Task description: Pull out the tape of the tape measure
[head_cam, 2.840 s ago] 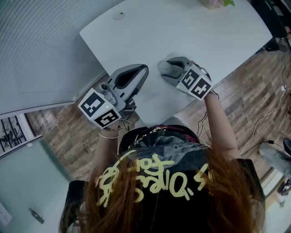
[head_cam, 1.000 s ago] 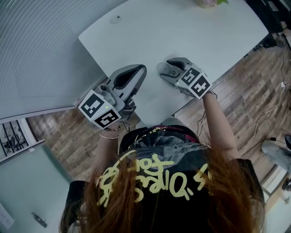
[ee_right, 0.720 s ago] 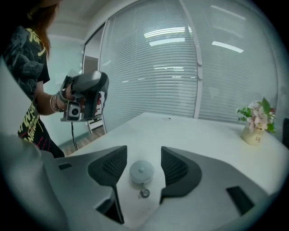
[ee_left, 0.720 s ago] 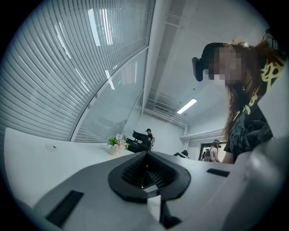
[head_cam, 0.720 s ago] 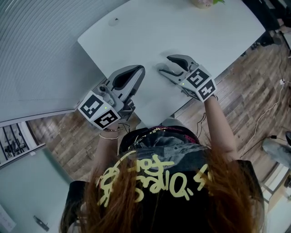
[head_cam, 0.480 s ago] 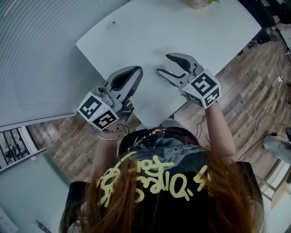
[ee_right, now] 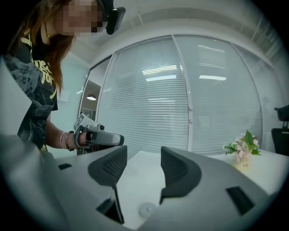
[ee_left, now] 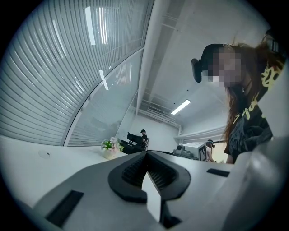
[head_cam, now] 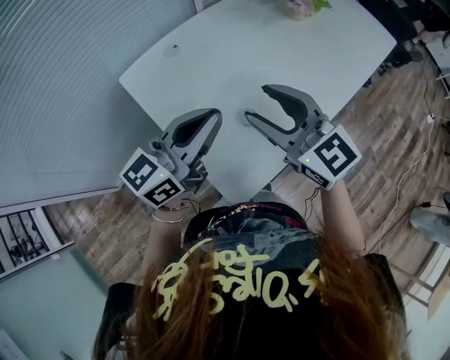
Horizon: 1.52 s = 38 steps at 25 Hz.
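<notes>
A small round pale disc (ee_right: 146, 210), perhaps the tape measure, lies on the white table (head_cam: 232, 49) just below my right gripper's jaws. In the head view it shows as a small pale lump (head_cam: 247, 119) beside the lower finger. No tape is drawn out that I can see. My right gripper (head_cam: 256, 102) hangs above the table, roughly level and open, with nothing between its fingers (ee_right: 143, 164). My left gripper (head_cam: 213, 114) rests to the left of it near the table's front edge, shut and empty (ee_left: 145, 171). It also shows in the right gripper view (ee_right: 97, 137).
A small pot of flowers (head_cam: 301, 7) stands at the table's far edge. Another small round disc (head_cam: 171, 49) lies near the far left corner. Slatted blinds run along the left. Wooden floor and cables lie to the right. Two people (ee_left: 143, 135) are in the background.
My right gripper has lifted off the table and tipped up to level, still open, leaving the small disc on the table. The left gripper has stayed put.
</notes>
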{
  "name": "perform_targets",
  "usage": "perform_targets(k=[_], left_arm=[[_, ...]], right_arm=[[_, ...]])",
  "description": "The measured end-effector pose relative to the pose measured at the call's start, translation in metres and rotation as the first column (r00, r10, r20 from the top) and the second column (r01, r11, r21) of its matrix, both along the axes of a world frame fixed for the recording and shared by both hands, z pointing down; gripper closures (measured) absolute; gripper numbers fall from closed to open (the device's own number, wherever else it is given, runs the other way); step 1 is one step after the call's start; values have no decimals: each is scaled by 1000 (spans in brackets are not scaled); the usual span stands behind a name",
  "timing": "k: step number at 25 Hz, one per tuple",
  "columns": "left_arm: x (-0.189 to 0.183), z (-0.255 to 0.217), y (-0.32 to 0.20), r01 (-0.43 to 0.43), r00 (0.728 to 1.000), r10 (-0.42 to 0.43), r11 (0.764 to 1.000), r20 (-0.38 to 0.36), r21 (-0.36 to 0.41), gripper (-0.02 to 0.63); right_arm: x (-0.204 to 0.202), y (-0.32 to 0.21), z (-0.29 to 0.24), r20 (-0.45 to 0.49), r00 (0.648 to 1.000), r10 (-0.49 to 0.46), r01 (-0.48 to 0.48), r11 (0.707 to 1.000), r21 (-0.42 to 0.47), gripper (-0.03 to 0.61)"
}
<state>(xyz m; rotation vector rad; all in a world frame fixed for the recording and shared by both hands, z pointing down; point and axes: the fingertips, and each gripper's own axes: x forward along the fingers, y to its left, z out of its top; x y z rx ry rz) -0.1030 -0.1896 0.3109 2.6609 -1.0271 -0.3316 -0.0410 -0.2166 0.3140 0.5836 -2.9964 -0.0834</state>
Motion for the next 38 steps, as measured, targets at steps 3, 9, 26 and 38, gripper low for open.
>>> perform_targets(k=[3,9,26,38], left_arm=[[0,-5,0,-11,1000,11,1000,2,10,621],[-6,-15,4,-36,999,36,999,14,31,621],[-14,-21,19,-107,994,105,993,41,44,621],[-16,-23,27,-129,991,127,991,33,47,621]], right_arm=[[3,5,-12,21,1000,6,-6,1000,28,341],[-2,16,-32,55,998,15,-18,998,60,342],[-9,40,-50,120,989,87,-100,989,106,548],[-15,51,-56,147,984,105,-121,986,111,575]])
